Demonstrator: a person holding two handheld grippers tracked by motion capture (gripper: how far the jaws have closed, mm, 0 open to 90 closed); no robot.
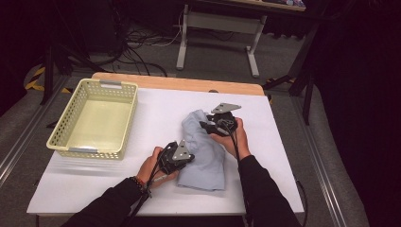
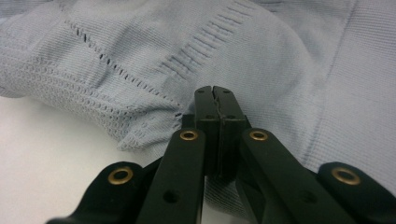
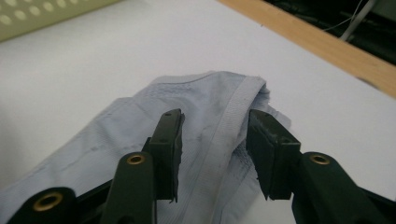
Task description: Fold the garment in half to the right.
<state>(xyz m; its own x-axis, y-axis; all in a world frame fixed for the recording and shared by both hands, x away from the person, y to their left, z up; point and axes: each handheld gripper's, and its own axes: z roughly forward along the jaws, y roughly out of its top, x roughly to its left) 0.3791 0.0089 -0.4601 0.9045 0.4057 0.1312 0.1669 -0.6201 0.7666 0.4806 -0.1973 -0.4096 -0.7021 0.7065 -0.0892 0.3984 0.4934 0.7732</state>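
The pale blue knitted garment [image 1: 204,151] lies on the white desk [image 1: 156,123], well to the right of the yellow perforated plastic basket [image 1: 94,118], and is already bunched into a narrow, roughly folded bundle. Folding looks partly done: the bundle is still loose and uneven at its far end, and moving it toward the basket is probably what remains.

The left gripper [image 2: 215,100] rests on the garment's near-left edge with its jaws pressed together; whether any knit is pinched between them I cannot tell, since the tips sit against the fabric. The right gripper [image 3: 214,140] hovers at the garment's far end, jaws apart with a hemmed fold between them, not squeezed.

The basket holds nothing; only 1 garment is on the desk.
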